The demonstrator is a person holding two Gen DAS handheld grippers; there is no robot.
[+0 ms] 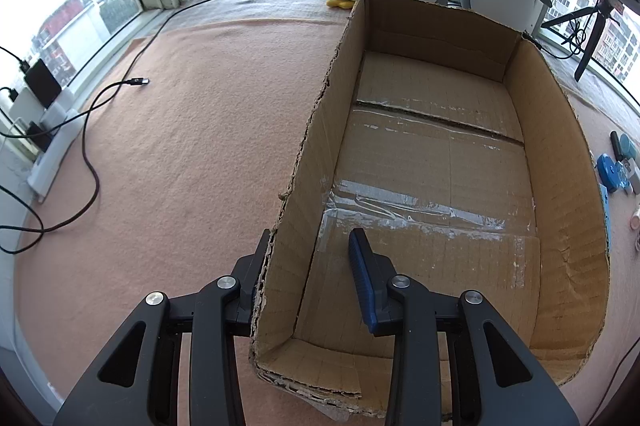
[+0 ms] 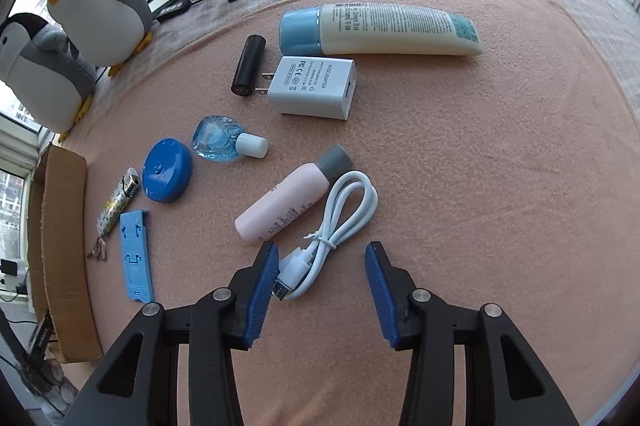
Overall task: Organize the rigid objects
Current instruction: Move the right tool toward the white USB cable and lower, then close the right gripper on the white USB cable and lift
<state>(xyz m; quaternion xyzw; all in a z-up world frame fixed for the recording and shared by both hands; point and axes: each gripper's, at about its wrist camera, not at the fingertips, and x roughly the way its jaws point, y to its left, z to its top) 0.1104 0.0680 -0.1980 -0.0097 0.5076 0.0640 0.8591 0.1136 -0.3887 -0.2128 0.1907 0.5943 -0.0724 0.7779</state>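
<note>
Cardboard box [image 1: 436,162] sits open on the pink blanket [image 1: 192,130]; left tongs [image 1: 310,246] straddle its left wall, spread, not clamped; right tongs [image 2: 322,260] gape above a bundled white cable [image 2: 336,222]; pink bottle [image 2: 288,202] just beside it.

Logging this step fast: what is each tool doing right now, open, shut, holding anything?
Left tool: open, straddling the cardboard box wall, not clamped.
Right tool: open, empty, above the white USB cable.

empty cardboard box [image 1: 552,154], small items [image 2: 296,90] beside
</note>
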